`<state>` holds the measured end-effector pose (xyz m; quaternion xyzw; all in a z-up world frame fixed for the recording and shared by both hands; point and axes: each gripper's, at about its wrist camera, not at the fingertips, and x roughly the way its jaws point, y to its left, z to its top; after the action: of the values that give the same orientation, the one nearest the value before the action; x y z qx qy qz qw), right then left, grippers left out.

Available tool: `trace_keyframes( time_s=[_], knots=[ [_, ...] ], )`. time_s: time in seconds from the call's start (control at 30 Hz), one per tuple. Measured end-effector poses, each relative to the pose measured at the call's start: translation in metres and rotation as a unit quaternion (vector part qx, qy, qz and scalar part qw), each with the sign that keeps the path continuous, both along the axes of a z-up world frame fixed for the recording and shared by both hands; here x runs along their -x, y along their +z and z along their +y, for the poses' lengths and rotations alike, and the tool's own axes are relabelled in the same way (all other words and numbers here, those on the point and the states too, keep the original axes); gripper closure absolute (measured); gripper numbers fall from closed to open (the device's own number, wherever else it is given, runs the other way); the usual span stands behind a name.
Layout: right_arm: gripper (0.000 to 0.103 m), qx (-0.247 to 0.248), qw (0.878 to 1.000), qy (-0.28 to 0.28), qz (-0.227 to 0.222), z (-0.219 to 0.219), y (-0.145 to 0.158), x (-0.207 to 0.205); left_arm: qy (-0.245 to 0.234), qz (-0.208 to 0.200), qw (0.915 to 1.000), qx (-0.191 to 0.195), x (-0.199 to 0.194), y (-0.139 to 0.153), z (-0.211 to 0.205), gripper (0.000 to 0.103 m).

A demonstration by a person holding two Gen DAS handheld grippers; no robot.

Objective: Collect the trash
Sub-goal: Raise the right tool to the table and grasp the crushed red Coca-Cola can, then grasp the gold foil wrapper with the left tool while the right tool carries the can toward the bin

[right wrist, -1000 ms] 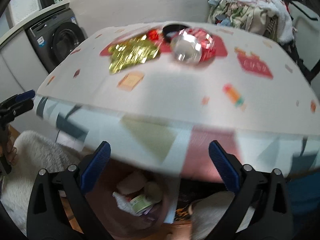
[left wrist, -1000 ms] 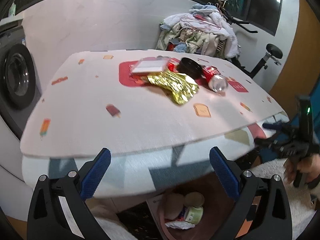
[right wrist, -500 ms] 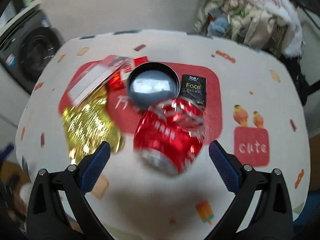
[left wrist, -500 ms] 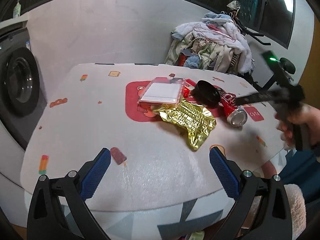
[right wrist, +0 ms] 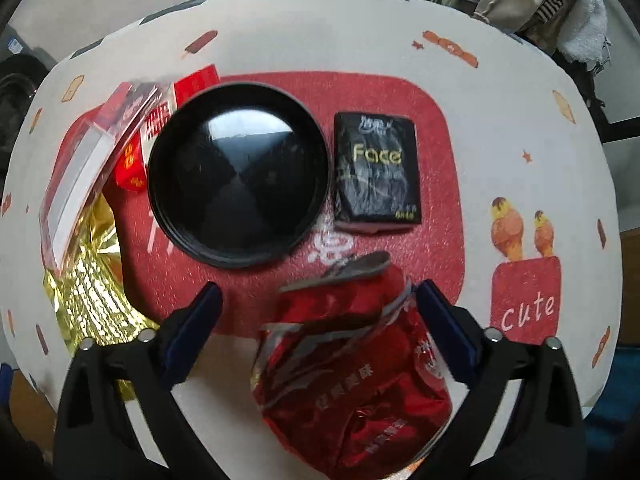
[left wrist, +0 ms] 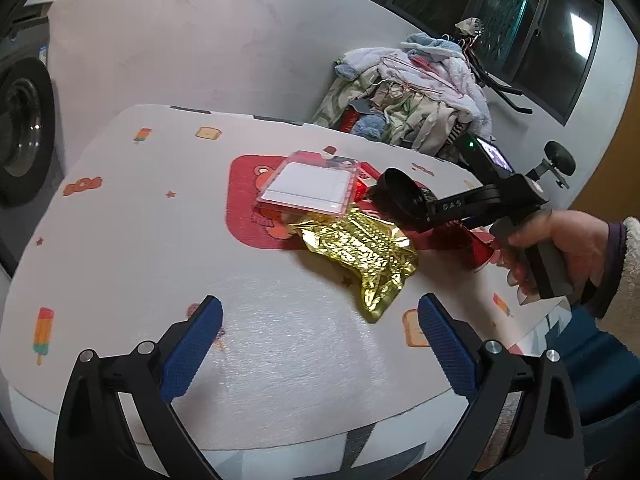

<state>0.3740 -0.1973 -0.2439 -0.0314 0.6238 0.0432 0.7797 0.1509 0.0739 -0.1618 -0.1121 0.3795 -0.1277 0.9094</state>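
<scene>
A crushed red can (right wrist: 352, 368) lies on the patterned table (left wrist: 120, 240). My right gripper (right wrist: 318, 292) points steeply down over it, and the can is between its closing jaws. The left pad stands clear of the can and the right pad is close to its edge. Beyond the can sit a black round lid (right wrist: 238, 172), a black tissue pack (right wrist: 378, 172), a gold foil wrapper (left wrist: 360, 252) and a clear plastic box (left wrist: 308, 184). My left gripper (left wrist: 320, 304) hovers open and empty over the table's near side. A hand (left wrist: 560, 248) holds the right gripper.
A small red carton (right wrist: 160, 128) lies under the clear box. A washing machine (left wrist: 20, 136) stands at the left. A heap of clothes (left wrist: 412, 100) and an exercise bike (left wrist: 556, 160) are behind the table.
The right gripper swung in from beyond the table's edge to above the can and tipped downward, its jaws narrowing a little. The left gripper moved in over the table; the bin below is gone from view.
</scene>
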Motion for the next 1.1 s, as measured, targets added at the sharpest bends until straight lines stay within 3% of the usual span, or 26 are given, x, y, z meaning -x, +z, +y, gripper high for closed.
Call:
trace_keyframes(
  time_s=[0.1, 0.27, 0.4, 0.6, 0.87, 1.1],
  knots=[
    [0.024, -0.018, 1.0, 0.006, 0.011, -0.012, -0.003, 0.006, -0.003, 0.006, 1.0, 0.006, -0.004, -0.002, -0.003, 0.01],
    [0.029, -0.049, 0.998, 0.026, 0.001, -0.036, 0.001, 0.023, -0.014, 0.015, 0.9996, 0.02, -0.011, -0.005, -0.011, 0.014],
    [0.046, -0.101, 0.994, 0.033, -0.025, -0.054, 0.018, 0.038, -0.018, 0.031, 0.9985, 0.041, -0.019, -0.009, -0.016, 0.017],
    [0.051, -0.152, 0.986, 0.031, -0.06, -0.086, 0.037, 0.06, -0.026, 0.047, 0.9966, 0.063, -0.029, -0.012, -0.028, 0.022],
    [0.053, -0.272, 0.953, -0.026, -0.13, -0.132, 0.054, 0.089, -0.022, 0.091, 0.9892, 0.113, -0.056, -0.03, -0.033, 0.034],
    [0.053, -0.348, 0.926, -0.038, -0.138, -0.139, 0.046, 0.113, 0.03, 0.143, 0.973, 0.179, -0.093, -0.058, -0.02, 0.044]
  ],
)
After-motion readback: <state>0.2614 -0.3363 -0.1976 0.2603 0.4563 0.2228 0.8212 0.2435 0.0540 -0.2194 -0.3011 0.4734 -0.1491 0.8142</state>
